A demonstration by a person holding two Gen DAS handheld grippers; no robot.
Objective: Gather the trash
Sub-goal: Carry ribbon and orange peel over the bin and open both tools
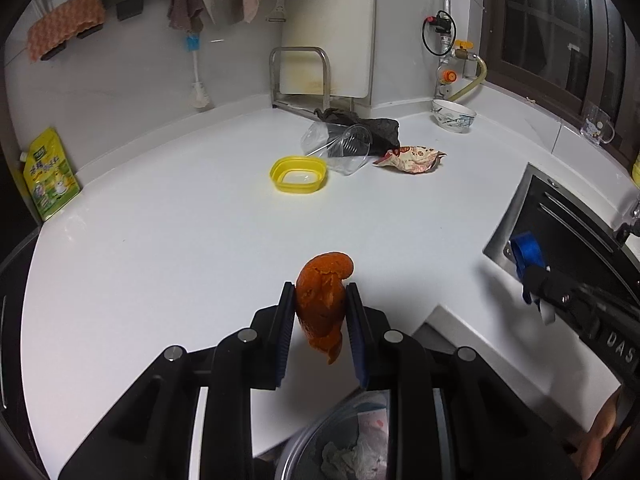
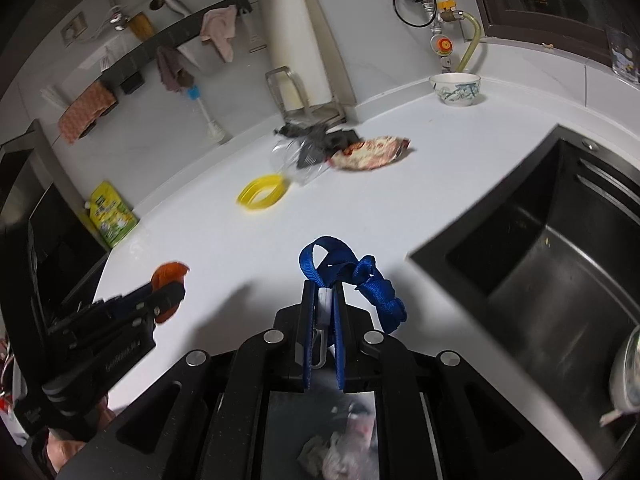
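Observation:
My left gripper (image 1: 320,300) is shut on an orange peel (image 1: 324,300) and holds it above the near edge of the white counter (image 1: 180,240). My right gripper (image 2: 324,296) is shut on a blue strap (image 2: 352,276) with a white clip. The right gripper also shows in the left wrist view (image 1: 532,276), and the left gripper with the peel shows in the right wrist view (image 2: 168,288). A bin with crumpled trash (image 1: 352,448) lies below both grippers. On the counter far off lie a clear plastic cup (image 1: 340,144), a snack wrapper (image 1: 412,158), a yellow lid (image 1: 298,174) and a black bag (image 1: 380,128).
A dark sink (image 2: 540,264) is set in the counter at the right. A patterned bowl (image 1: 454,116) stands by the back corner near gas pipes. A green pouch (image 1: 48,176) leans at the left wall. A metal rack (image 1: 300,76) holds a cutting board at the back.

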